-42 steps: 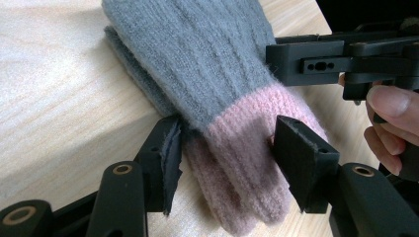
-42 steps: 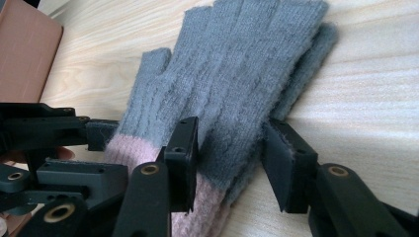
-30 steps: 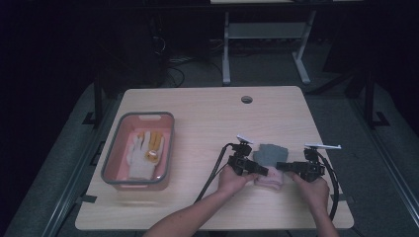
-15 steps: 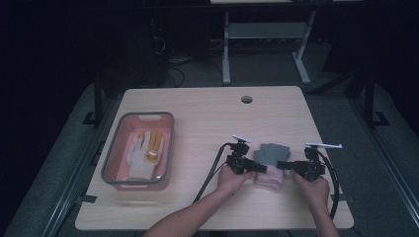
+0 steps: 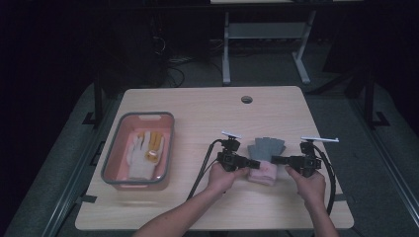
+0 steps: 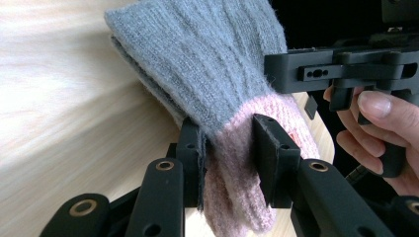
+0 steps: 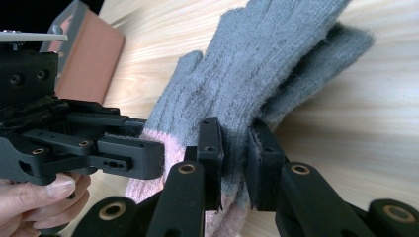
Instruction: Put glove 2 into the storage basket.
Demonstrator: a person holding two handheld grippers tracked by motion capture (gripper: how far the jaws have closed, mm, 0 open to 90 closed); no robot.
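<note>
While both hands work at the near right part of the table (image 5: pixel 207 103), the left gripper (image 5: pixel 245 161) and the right gripper (image 5: pixel 276 159) face each other across a knitted glove (image 5: pixel 266 154), grey over the fingers and palm and pink at the cuff; in the high view the glove sits between the two tools, its grey fingers pointing away from the person and its pink cuff toward the near edge; in the left gripper view the left gripper (image 6: pixel 228 148) has its two black jaws pinching the glove (image 6: pixel 212 64) right where grey meets pink, the knit bunched between the pads and the cuff hanging down past them; its jaws have just been closing, and the fabric is now caught in them; in the right gripper view the right gripper (image 7: pixel 234 148) likewise clamps the glove (image 7: pixel 267 64) at its other side, the jaws pressed close with a fold of grey wool squeezed between them, having also just been closing; the glove's fingers fan out beyond the jaws over the pale wood; well apart, toward the left of the table, a grey-rimmed pink tray (image 5: pixel 114 157) holds a white glove (image 5: pixel 136 157) and a yellow glove (image 5: pixel 154 146) lying side by side.
</note>
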